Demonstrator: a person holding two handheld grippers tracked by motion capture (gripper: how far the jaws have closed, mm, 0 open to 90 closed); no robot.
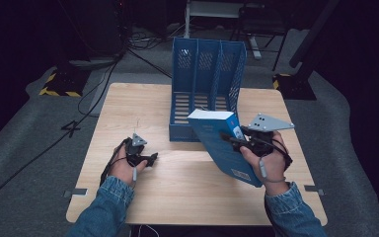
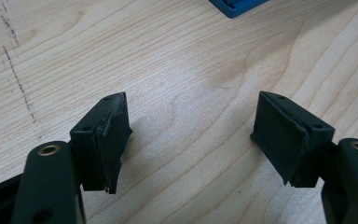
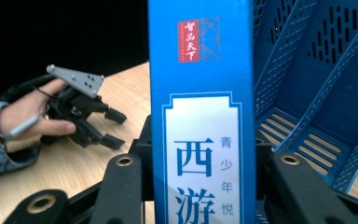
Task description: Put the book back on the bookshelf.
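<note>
The table point(image 1: 177, 187) is a pale wooden top that carries everything in the scene. At its far middle stands the file rack point(image 1: 205, 94), blue, with three upright compartments open toward me and slatted floors; all three look empty.

The book point(image 1: 222, 143), a blue paperback, is off the table, tilted, just in front of the rack's right compartment. In the right gripper view its spine point(image 3: 200, 116) stands upright between my jaws, with the rack's slots just beyond it to the right.

My right gripper point(image 1: 239, 140) is clamped on the book near its spine, jaws pressing both covers. My left gripper point(image 1: 150, 159) rests low over the near left of the table, well apart from the book; its jaws stand apart with nothing but bare wood between them, as the left gripper view shows point(image 2: 191, 140).

Step in hand, as I judge it: carrying the book to the rack, after the pick and before the insertion. The next move calls for turning the book upright, lining its lower edge with one compartment, most likely the right one, and lowering it between the dividers without catching a wall. The left gripper could steady the rack if it slides.
</note>
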